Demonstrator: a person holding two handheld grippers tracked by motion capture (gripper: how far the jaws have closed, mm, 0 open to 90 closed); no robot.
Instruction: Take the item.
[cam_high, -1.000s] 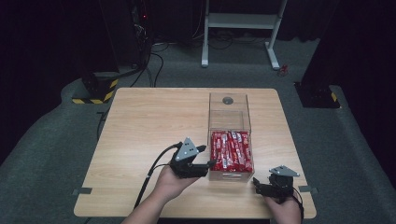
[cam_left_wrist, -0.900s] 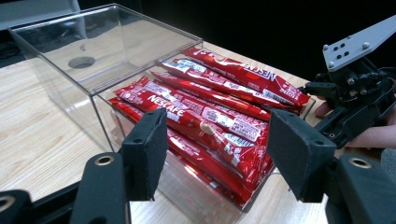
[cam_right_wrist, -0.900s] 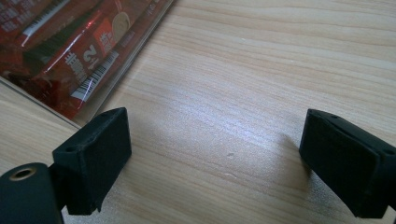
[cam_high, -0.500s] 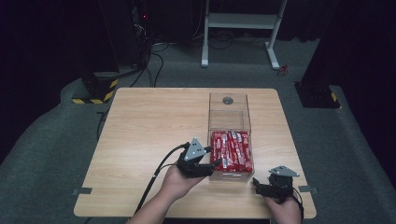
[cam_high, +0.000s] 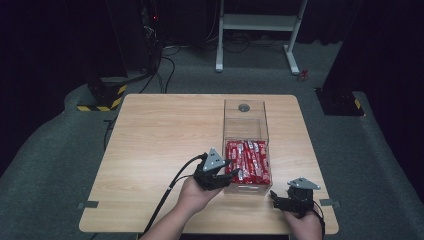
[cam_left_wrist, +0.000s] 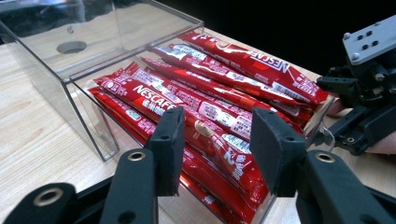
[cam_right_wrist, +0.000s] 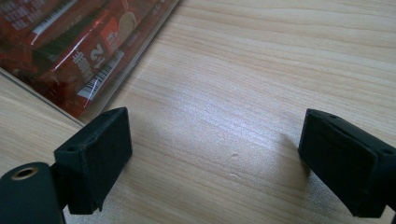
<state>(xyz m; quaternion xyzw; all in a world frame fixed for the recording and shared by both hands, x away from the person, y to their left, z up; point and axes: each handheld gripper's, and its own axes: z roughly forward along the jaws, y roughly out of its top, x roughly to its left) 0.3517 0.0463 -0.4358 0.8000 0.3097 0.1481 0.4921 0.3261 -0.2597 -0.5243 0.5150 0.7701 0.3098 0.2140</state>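
A clear plastic box (cam_high: 266, 150) on the wooden table (cam_high: 160, 140) holds several red Nescafe sachets (cam_high: 247, 160). My left gripper (cam_high: 231, 175) reaches into the box from its near left corner. In the left gripper view its jaws have just been closing and now straddle one top sachet (cam_left_wrist: 210, 133); the left gripper (cam_left_wrist: 219, 149) still shows a gap at the right pad (cam_left_wrist: 273, 149), so it is open. My right gripper (cam_high: 276, 199) rests on the table right of the box's front, jaws wide apart over bare wood (cam_right_wrist: 215, 149).
The box's clear lid (cam_high: 244, 112) with a round hole lies open behind the sachets. The right gripper's body (cam_left_wrist: 364, 102) sits just past the box's far corner in the left gripper view. Bare wood spreads left of the box. Dark floor, cables and a white frame lie beyond.
My left gripper has moved right, from beside the box to over the sachets, and its jaws have narrowed around one. The right gripper has stayed put.
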